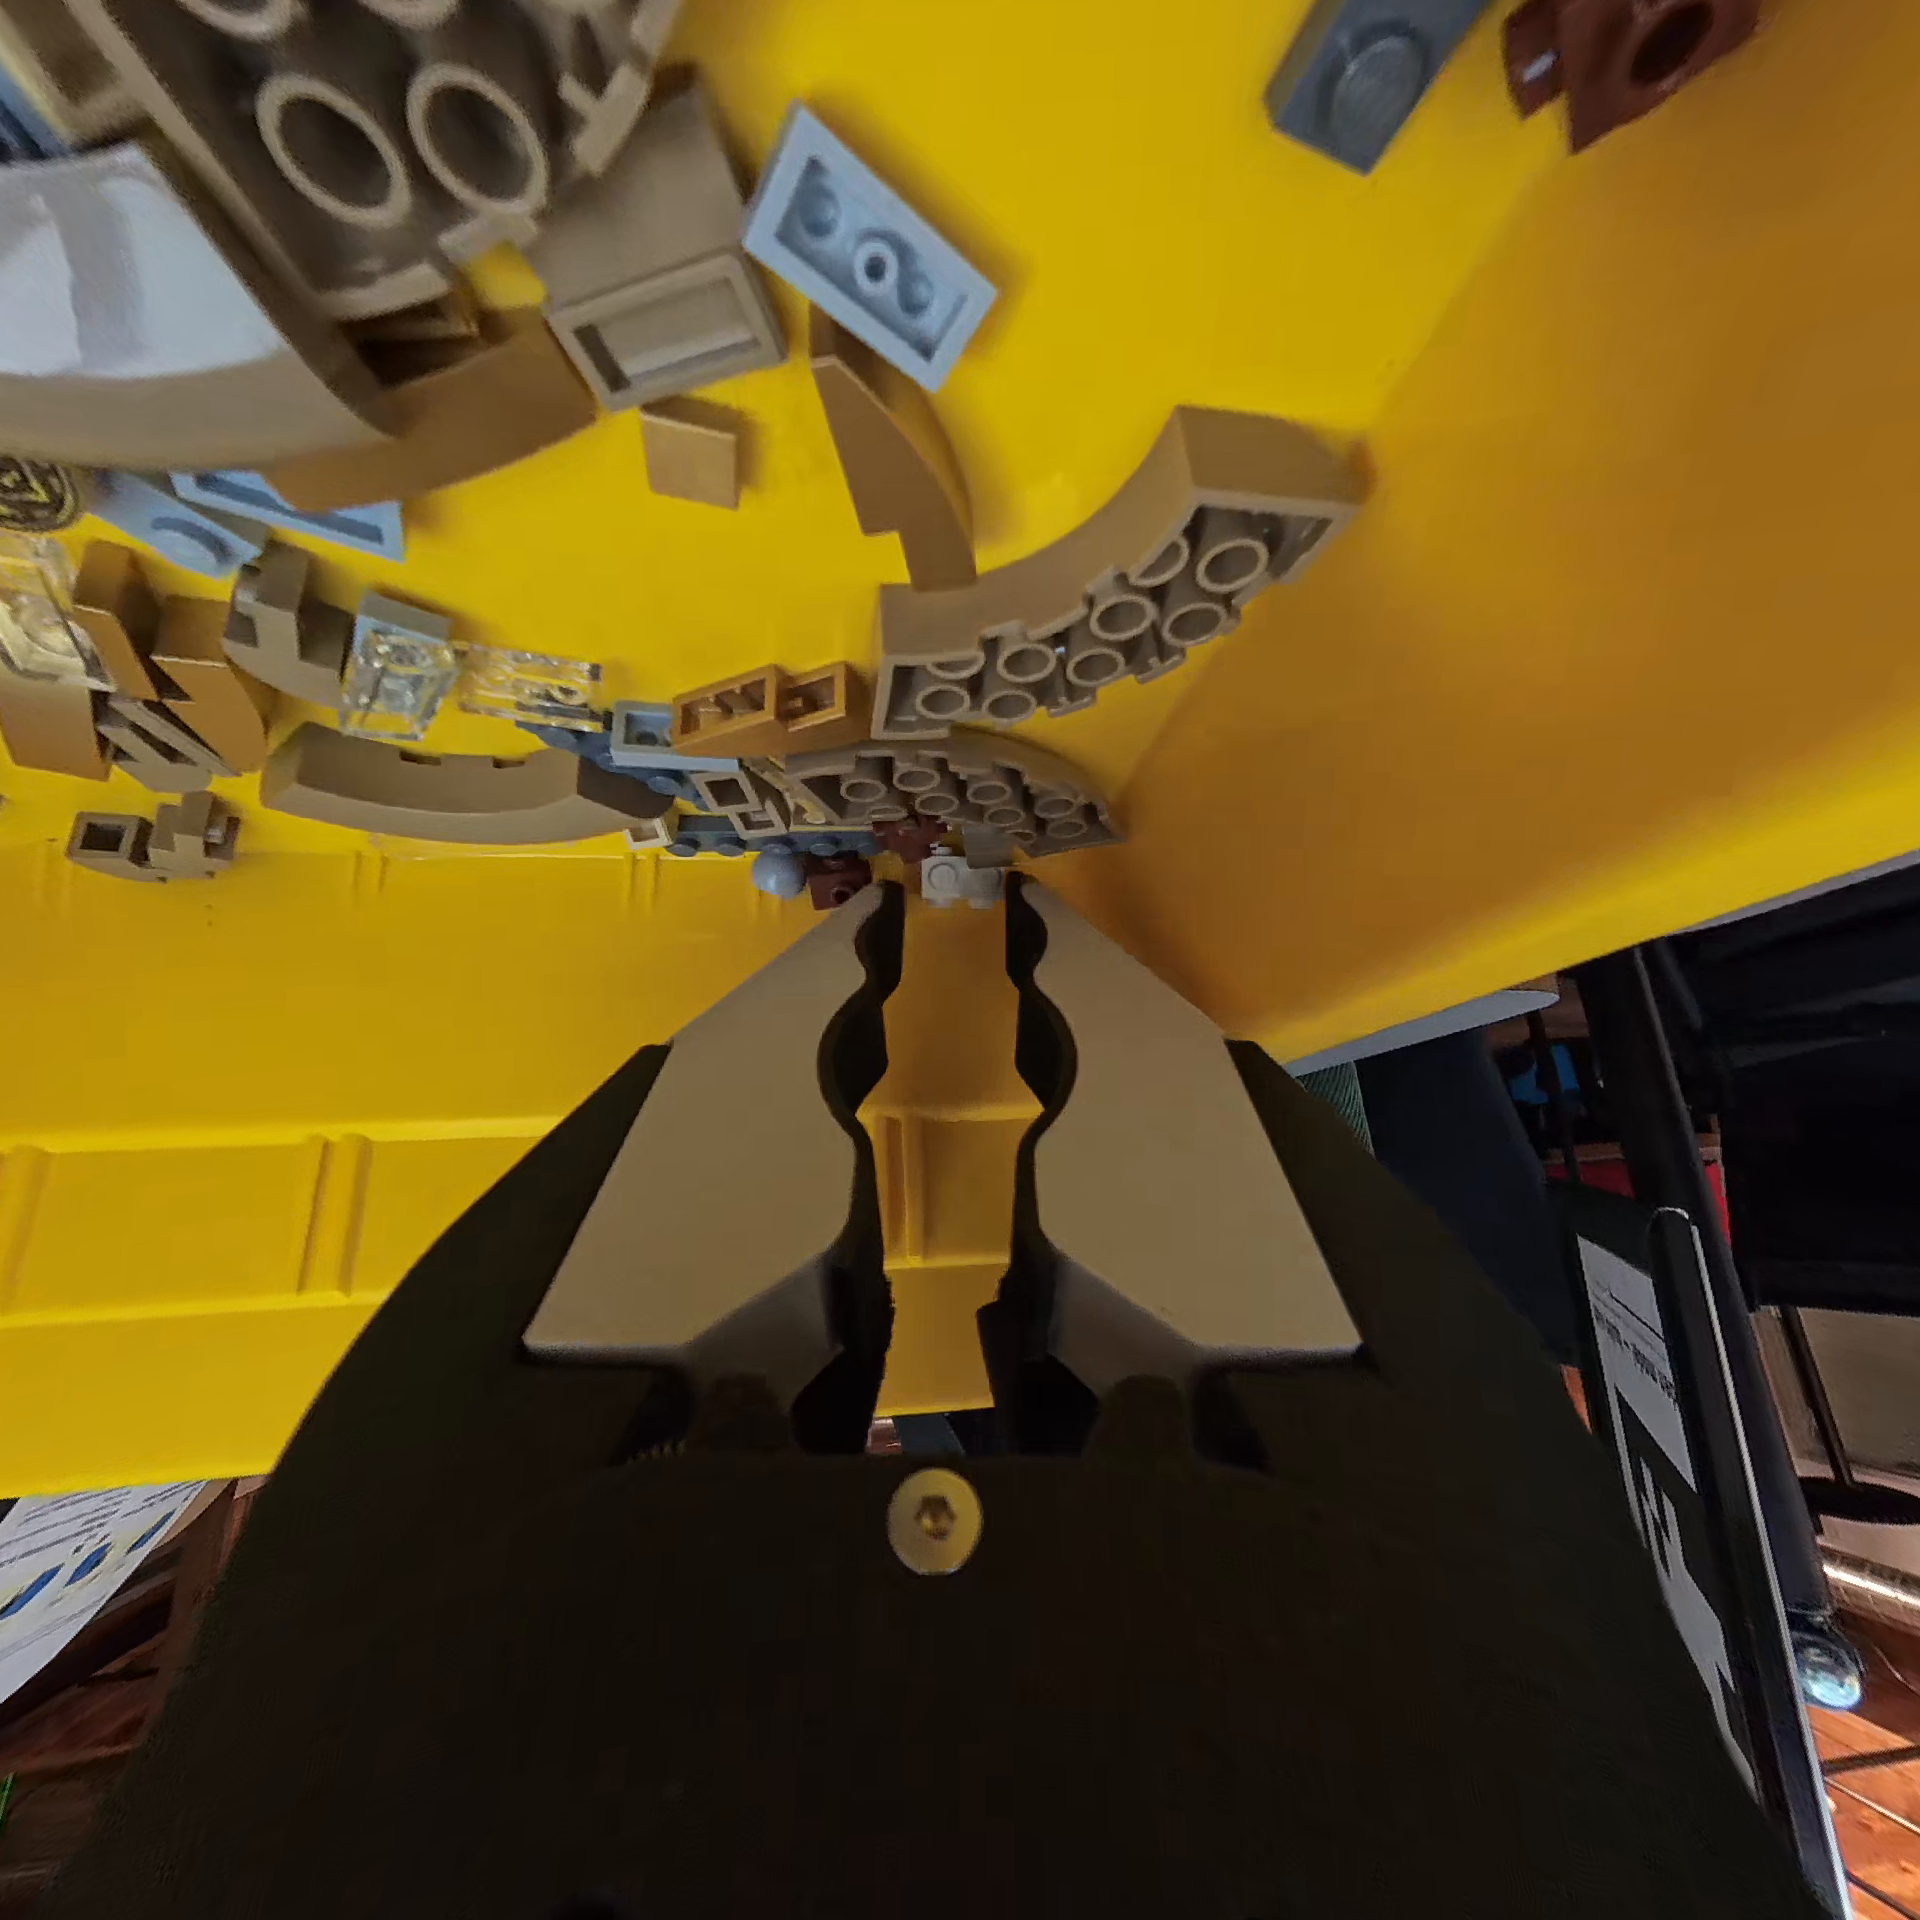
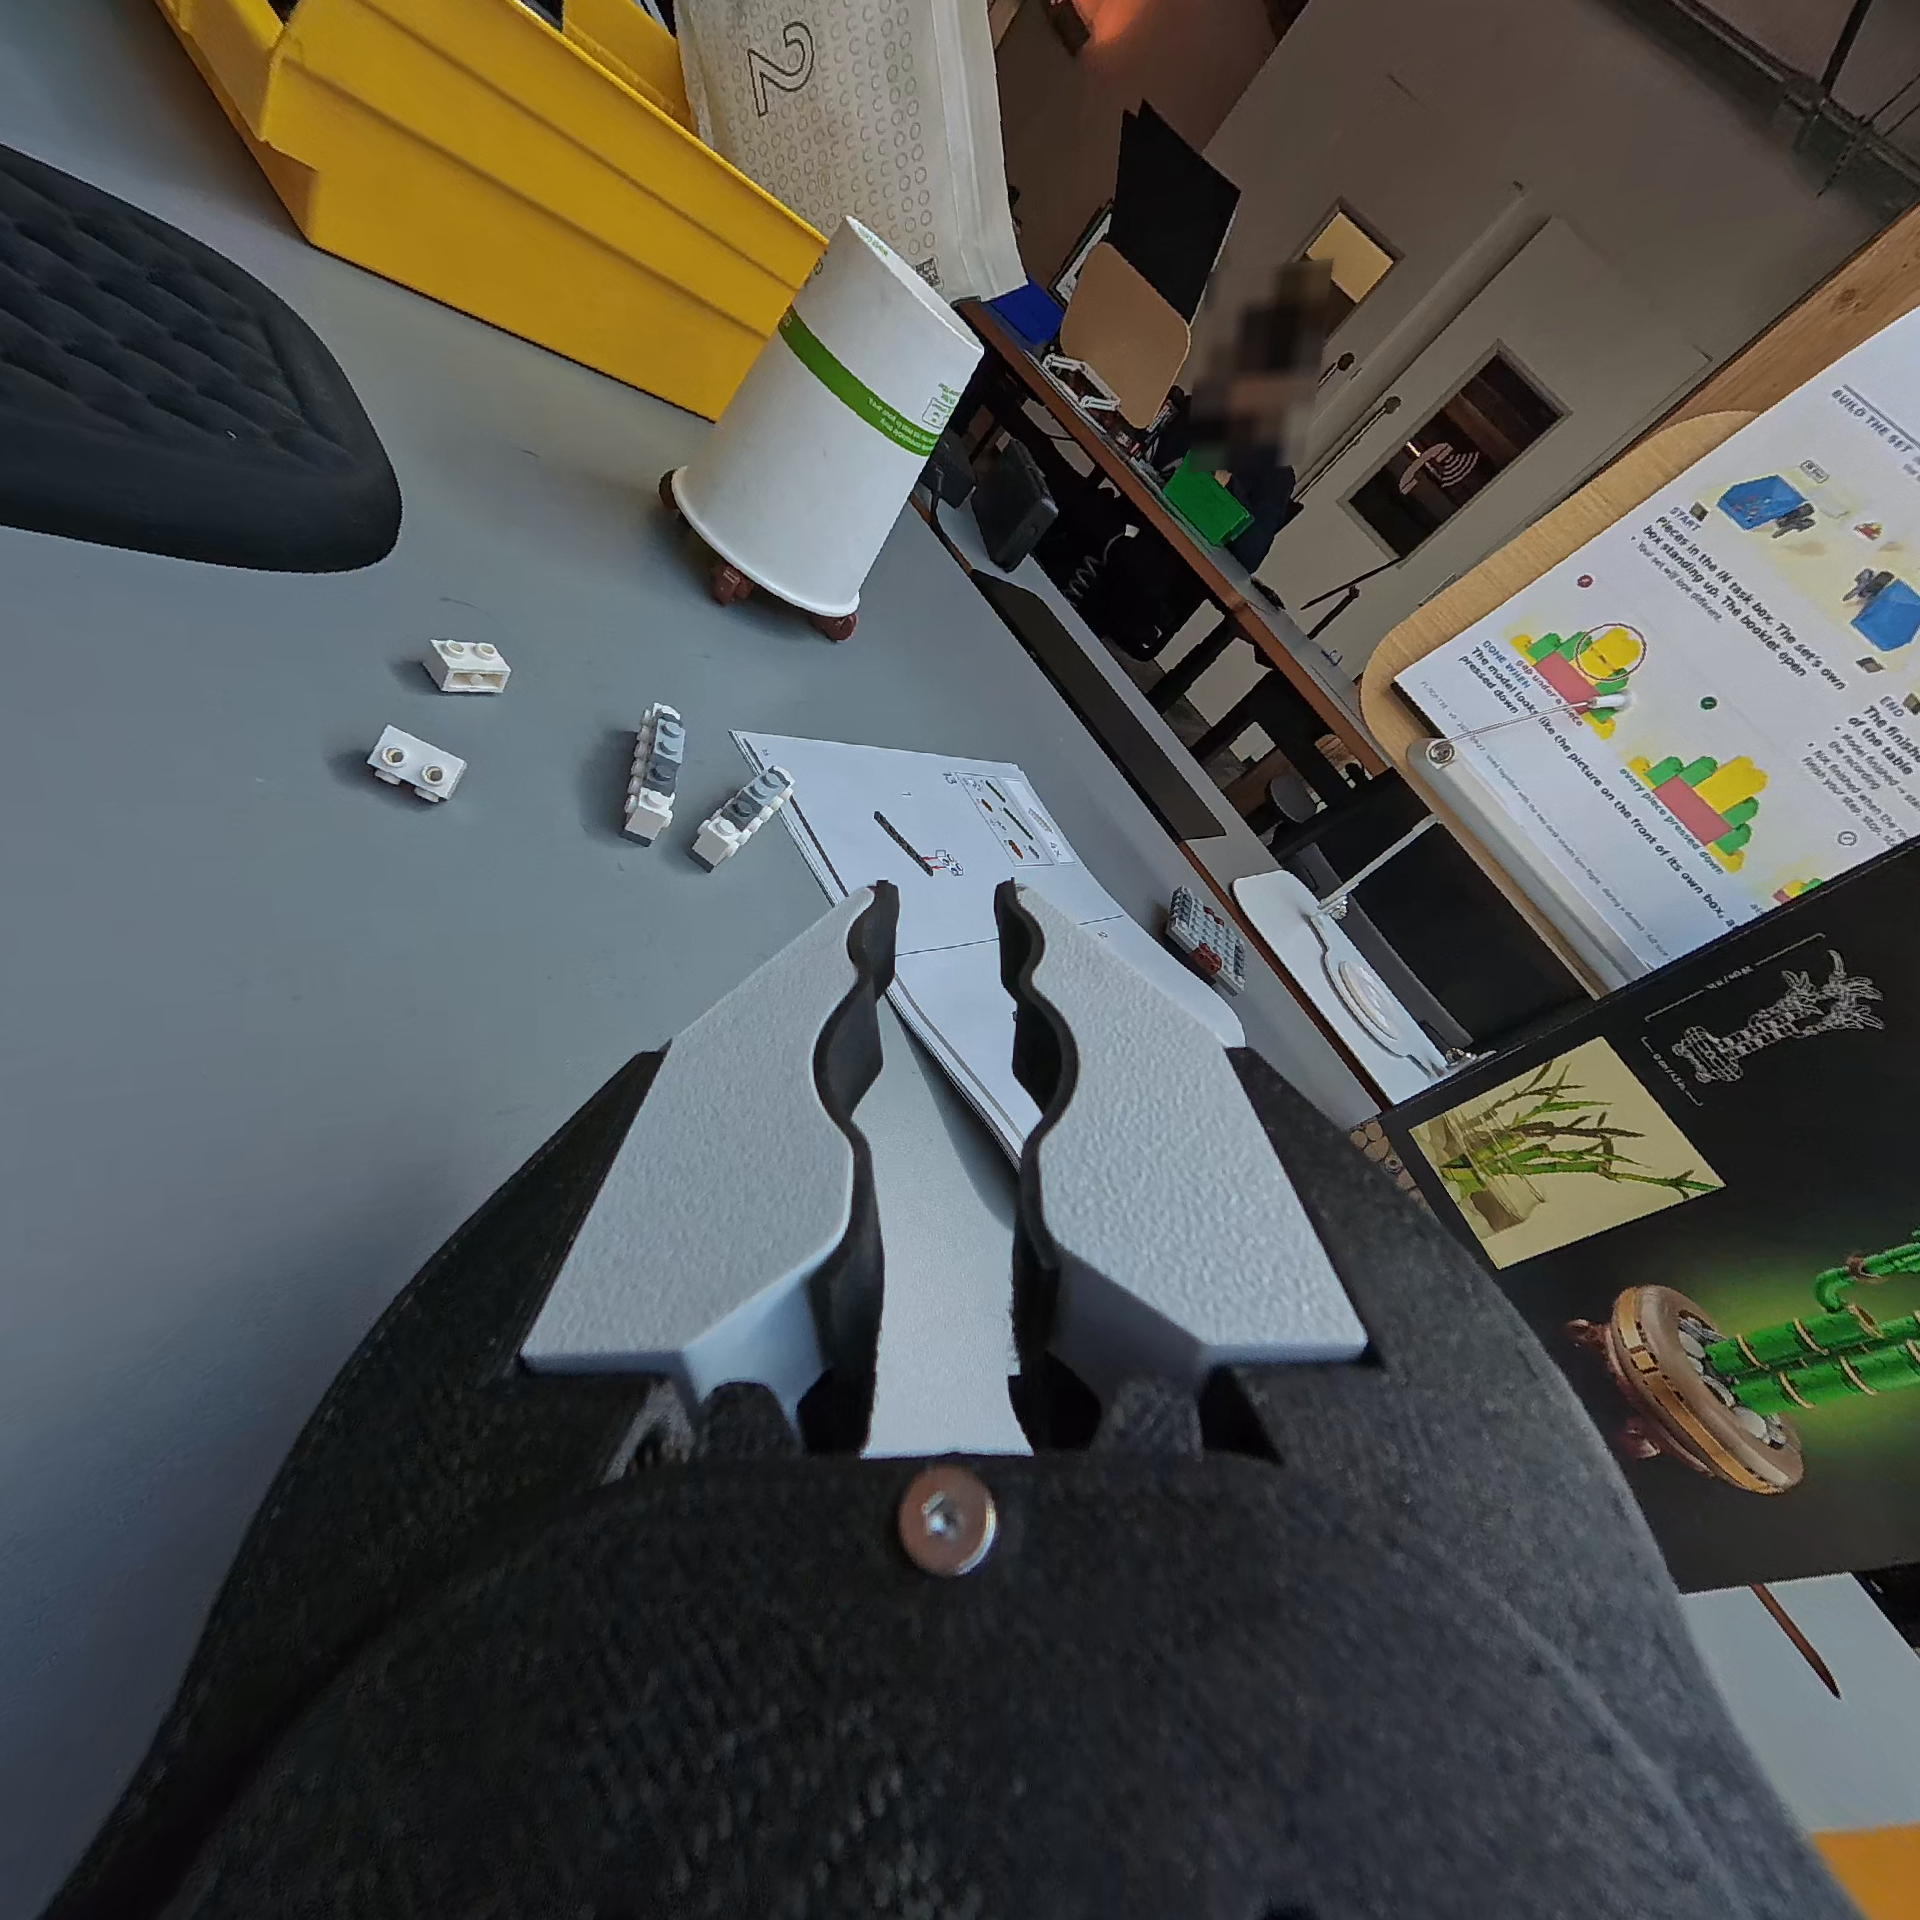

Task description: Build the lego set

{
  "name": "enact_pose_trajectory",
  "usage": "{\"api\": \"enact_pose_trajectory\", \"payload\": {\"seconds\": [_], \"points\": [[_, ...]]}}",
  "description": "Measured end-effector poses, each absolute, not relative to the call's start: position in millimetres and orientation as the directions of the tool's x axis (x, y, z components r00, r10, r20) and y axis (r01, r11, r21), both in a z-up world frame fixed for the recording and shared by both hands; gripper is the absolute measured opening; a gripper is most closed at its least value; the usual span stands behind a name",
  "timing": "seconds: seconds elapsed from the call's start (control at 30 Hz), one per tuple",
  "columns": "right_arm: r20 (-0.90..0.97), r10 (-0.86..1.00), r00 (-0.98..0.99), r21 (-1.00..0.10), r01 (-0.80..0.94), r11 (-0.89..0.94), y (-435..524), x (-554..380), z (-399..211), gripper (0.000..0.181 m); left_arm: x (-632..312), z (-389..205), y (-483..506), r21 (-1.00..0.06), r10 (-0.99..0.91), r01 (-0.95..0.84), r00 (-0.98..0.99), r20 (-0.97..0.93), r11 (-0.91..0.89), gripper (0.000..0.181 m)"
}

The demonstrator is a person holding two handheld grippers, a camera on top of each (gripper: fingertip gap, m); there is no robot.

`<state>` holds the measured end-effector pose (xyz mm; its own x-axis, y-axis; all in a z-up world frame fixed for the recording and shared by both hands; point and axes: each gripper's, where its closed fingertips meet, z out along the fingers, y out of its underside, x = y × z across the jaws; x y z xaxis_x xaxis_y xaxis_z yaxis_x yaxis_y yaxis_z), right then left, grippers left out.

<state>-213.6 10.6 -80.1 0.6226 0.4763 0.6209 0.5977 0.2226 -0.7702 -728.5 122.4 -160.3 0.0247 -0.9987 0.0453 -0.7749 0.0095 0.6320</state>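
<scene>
My left gripper [image 1: 943, 891] is open inside a yellow bin [image 1: 1143, 260], its tips just short of a small white brick [image 1: 961, 881] lying among tan curved bricks [image 1: 1122, 613], a grey ball piece [image 1: 779, 876] and a small brown piece [image 1: 836, 886]. My right gripper [image 2: 943, 896] is open and empty above the grey table [image 2: 260, 987], over the open instruction booklet [image 2: 935, 883]. Two white bricks [image 2: 468, 663] [image 2: 416, 764] and two small white-and-grey assemblies [image 2: 652, 774] [image 2: 743, 816] lie on the table ahead of it.
An upturned white paper cup [image 2: 831, 436] stands over brown pieces. A yellow bin [image 2: 499, 177] and a paper bag [image 2: 852, 114] sit behind it. A black cushion [image 2: 156, 395] is at the left. The set's box [image 2: 1662, 1247] and an instruction board [image 2: 1683, 665] stand at the right. There is about 55 cm between the tips of the two grippers.
</scene>
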Motion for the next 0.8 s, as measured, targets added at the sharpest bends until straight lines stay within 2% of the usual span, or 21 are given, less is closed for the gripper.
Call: {"api": "enact_pose_trajectory", "payload": {"seconds": [0.23, 0.33, 0.4, 0.43, 0.5, 0.53, 0.57, 0.6, 0.63, 0.7, 0.8], "points": [[0.609, 0.482, 0.63, -0.78, 0.585, 0.221, 11, -213, -79, 0.018, -726, -147, 127, 0.59, -0.998, -0.806, 0.065, 0.007, -0.048, 0.014], [0.616, 0.48, 0.625, -0.775, 0.591, 0.225, 10, -213, -79, 0.018, -717, -124, 133, 0.513, -0.994, -0.851, 0.093, -0.061, -0.111, 0.014], [0.621, 0.478, 0.622, -0.771, 0.593, 0.231, 9, -214, -79, 0.018, -695, -107, 137, 0.349, -0.982, -0.92, 0.147, -0.117, -0.179, 0.014], [0.623, 0.477, 0.62, -0.77, 0.593, 0.235, 9, -215, -78, 0.018, -678, -97, 137, 0.215, -0.975, -0.954, 0.188, -0.118, -0.21, 0.014], [0.622, 0.479, 0.619, -0.771, 0.59, 0.239, 8, -215, -78, 0.018, -620, -71, 124, -0.178, -0.972, -0.958, 0.235, -0.029, -0.226, 0.014], [0.621, 0.48, 0.619, -0.772, 0.587, 0.243, 7, -216, -77, 0.018, -588, -50, 113, -0.385, -0.976, -0.899, 0.216, 0.021, -0.207, 0.014], [0.621, 0.481, 0.619, -0.774, 0.583, 0.248, 6, -216, -76, 0.018, -559, -28, 99, -0.548, -0.983, -0.818, 0.175, 0.05, -0.173, 0.014], [0.619, 0.483, 0.619, -0.775, 0.579, 0.252, 5, -217, -75, 0.018, -536, -11, 83, -0.658, -0.991, -0.742, 0.122, 0.054, -0.127, 0.014], [0.616, 0.485, 0.62, -0.778, 0.575, 0.253, 6, -217, -75, 0.019, -516, 1, 68, -0.726, -0.997, -0.683, 0.077, 0.028, -0.074, 0.014], [0.608, 0.493, 0.622, -0.783, 0.571, 0.246, 6, -217, -76, 0.019, -479, 9, 43, -0.798, -0.999, -0.602, 0.035, -0.039, 0.01, 0.014], [0.612, 0.489, 0.622, -0.781, 0.573, 0.249, 5, -217, -76, 0.019, -415, -5, 16, -0.843, -0.995, -0.533, 0.097, 0.025, -0.073, 0.014]]}}
